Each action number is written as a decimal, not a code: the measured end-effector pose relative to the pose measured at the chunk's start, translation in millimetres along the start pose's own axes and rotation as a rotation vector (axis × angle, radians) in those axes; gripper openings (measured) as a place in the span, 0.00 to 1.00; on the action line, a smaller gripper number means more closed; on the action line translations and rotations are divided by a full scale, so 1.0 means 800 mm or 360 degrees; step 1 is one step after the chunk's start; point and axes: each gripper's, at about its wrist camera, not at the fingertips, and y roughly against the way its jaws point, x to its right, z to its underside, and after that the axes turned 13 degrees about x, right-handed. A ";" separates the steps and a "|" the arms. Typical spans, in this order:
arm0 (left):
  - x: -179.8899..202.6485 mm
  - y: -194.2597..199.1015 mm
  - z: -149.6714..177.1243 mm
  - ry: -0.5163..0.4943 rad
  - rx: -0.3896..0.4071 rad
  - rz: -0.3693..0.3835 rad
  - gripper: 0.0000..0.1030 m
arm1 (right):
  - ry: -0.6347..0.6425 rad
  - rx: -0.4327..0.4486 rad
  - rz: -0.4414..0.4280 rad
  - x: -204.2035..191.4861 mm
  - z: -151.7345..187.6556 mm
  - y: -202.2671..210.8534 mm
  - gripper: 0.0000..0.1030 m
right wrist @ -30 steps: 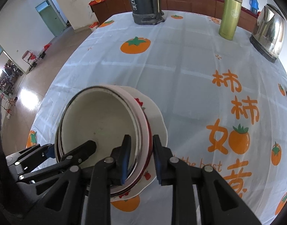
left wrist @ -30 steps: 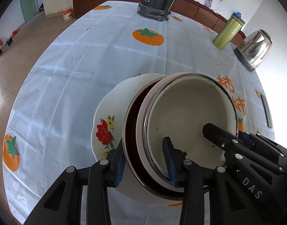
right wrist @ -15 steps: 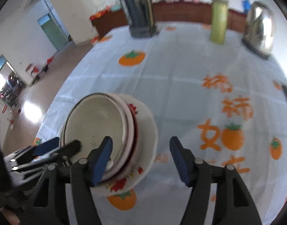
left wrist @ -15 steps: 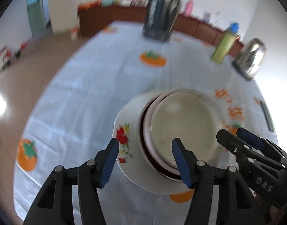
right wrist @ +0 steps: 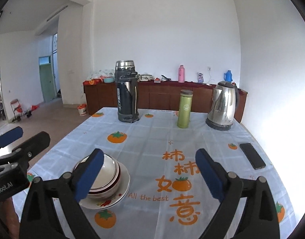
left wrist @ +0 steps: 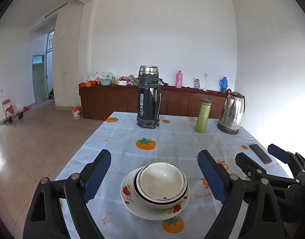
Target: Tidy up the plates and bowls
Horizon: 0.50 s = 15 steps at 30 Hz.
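White plate [left wrist: 130, 191], red flowers; green flask [left wrist: 203, 115].

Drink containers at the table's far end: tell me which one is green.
The slim green flask, standing upright between the tall dark thermos and the shiny steel kettle; it is the only green one and has no handle.

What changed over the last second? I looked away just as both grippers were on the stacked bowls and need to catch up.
Both let go: the left gripper and right gripper have just been opening and have pulled up and back, nothing between their fingers. The nested white enamel bowls stay stacked on the flower-printed white plate; the dark thermos, green bottle, steel kettle and black phone are unmoved.
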 end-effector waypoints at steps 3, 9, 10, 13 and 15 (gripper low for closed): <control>-0.004 0.003 -0.002 0.0013 0.0001 0.0000 0.88 | -0.0004 0.0001 -0.0001 0.001 -0.002 0.004 0.92; 0.000 0.019 -0.004 0.0035 0.0012 -0.0008 0.88 | -0.0038 0.0010 -0.0017 0.006 -0.007 0.026 0.92; -0.002 0.020 -0.004 0.0040 0.0013 -0.0008 0.88 | -0.0038 0.0012 -0.0013 0.006 -0.007 0.028 0.92; -0.003 0.025 -0.004 0.0043 0.0011 -0.0007 0.88 | -0.0034 0.0020 -0.0007 0.006 -0.008 0.036 0.92; -0.003 0.027 -0.004 0.0047 0.0013 -0.0007 0.88 | -0.0032 0.0028 -0.0002 0.005 -0.010 0.040 0.92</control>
